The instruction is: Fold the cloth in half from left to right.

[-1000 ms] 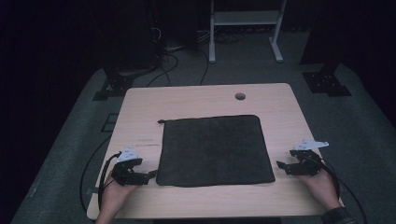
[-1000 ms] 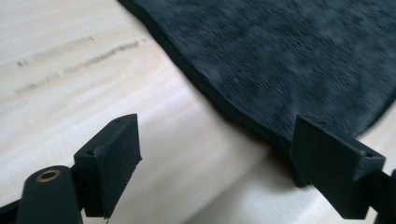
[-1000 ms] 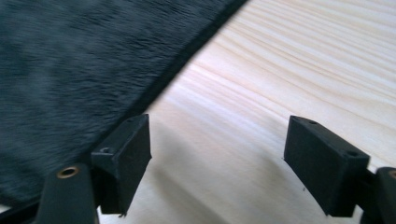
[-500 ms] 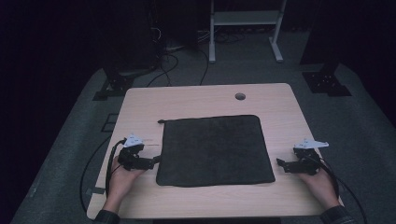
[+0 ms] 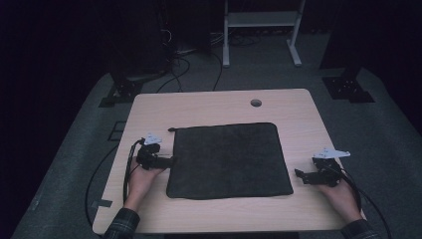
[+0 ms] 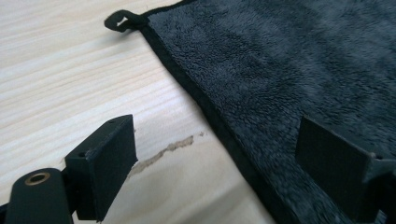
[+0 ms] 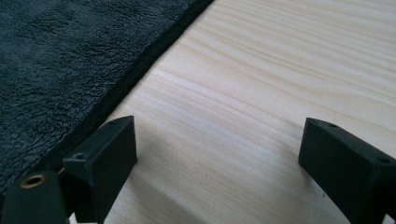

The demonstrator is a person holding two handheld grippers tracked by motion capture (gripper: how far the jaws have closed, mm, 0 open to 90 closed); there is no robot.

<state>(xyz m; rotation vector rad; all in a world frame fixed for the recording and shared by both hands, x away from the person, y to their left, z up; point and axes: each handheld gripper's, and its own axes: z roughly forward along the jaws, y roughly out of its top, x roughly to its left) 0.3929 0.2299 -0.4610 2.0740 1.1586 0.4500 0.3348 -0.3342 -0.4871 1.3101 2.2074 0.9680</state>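
Left tongs (image 5: 171, 160) moved up to towel (image 5: 229, 159) edge, open.

The high view looks forward and down from above the near side, taking in the whole table (image 5: 219, 107) from some way off. The left gripper view sits low and close at the dark towel's (image 6: 289, 70) left edge, facing right and far. The right gripper view sits equally low near the towel's right edge. All three share that towel and the wood beside it.
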